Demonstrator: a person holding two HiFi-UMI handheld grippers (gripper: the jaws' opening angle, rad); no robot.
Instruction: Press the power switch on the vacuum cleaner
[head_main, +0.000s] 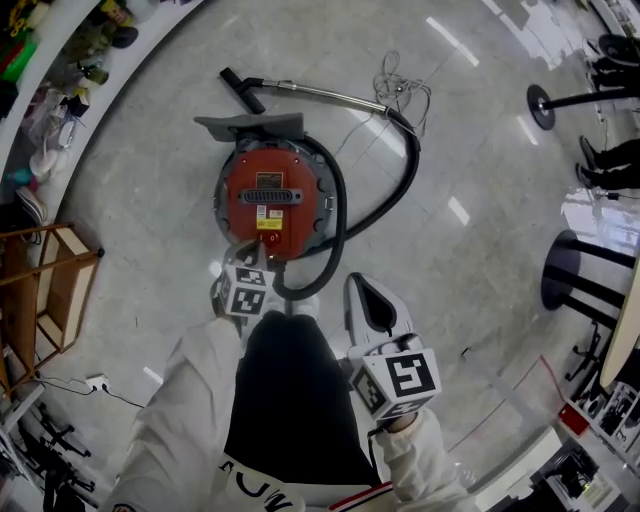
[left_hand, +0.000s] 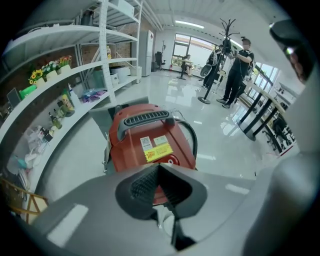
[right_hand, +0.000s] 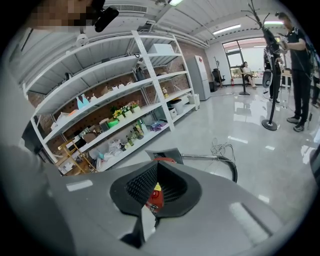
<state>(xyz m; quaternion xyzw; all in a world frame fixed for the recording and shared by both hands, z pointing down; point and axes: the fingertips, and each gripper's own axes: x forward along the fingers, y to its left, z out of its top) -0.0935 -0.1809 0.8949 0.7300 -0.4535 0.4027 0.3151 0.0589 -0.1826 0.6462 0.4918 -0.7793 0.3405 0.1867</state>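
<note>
Red vacuum cleaner (head_main: 272, 195) sits on the floor (head_main: 480, 150), hose (head_main: 343, 205) looping beside it. Left tongs (head_main: 258, 255) clenched, empty, tips at its near rim. Right tongs (head_main: 362, 287) clenched, empty, apart from it.

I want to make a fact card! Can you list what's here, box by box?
Machine: red vacuum cleaner, standing on the floor
Hose: black hose, looping beside the vacuum cleaner
Floor: shiny, pale grey
Left gripper: jaws together, empty, close to the vacuum cleaner
Right gripper: jaws together, empty, farther back
Nearby: white shelves with bottles and flowers
</note>
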